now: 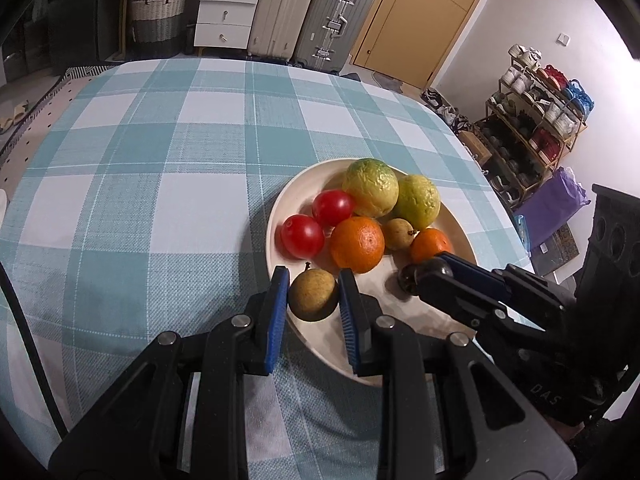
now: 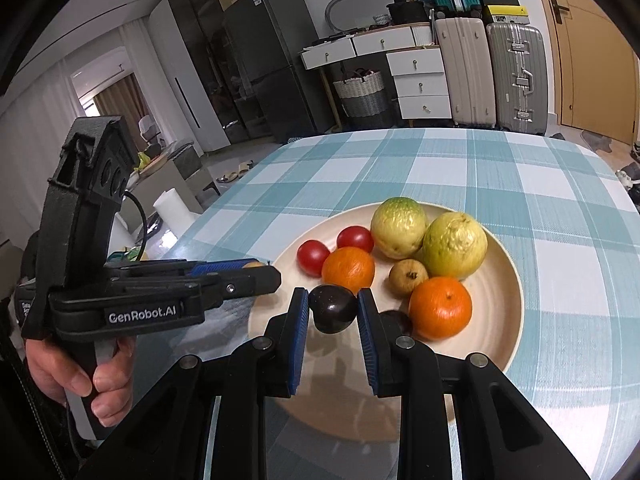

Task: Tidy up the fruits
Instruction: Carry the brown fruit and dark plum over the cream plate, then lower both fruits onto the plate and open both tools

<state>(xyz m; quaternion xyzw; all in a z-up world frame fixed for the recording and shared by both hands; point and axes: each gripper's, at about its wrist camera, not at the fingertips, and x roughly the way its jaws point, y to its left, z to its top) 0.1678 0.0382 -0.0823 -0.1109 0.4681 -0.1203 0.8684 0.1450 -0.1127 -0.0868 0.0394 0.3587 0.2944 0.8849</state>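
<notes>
While I'm pinching the brown fruit (image 1: pixel 312 295) betw. left fingers (image 1: pixel 280 300) and the dark plum (image 2: pixel 333 309) betw. right fingers (image 2: pixel 300 316), both over the plate (image 2: pixel 508 320), either's risking rolling out, since round skins are slipping w/ light grip.

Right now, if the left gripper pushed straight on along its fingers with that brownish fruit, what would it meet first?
Most likely the nearer orange, just beyond the brown fruit that the left gripper holds over the plate. The red tomato sits slightly left of that line. Depth is hard to judge.
</notes>
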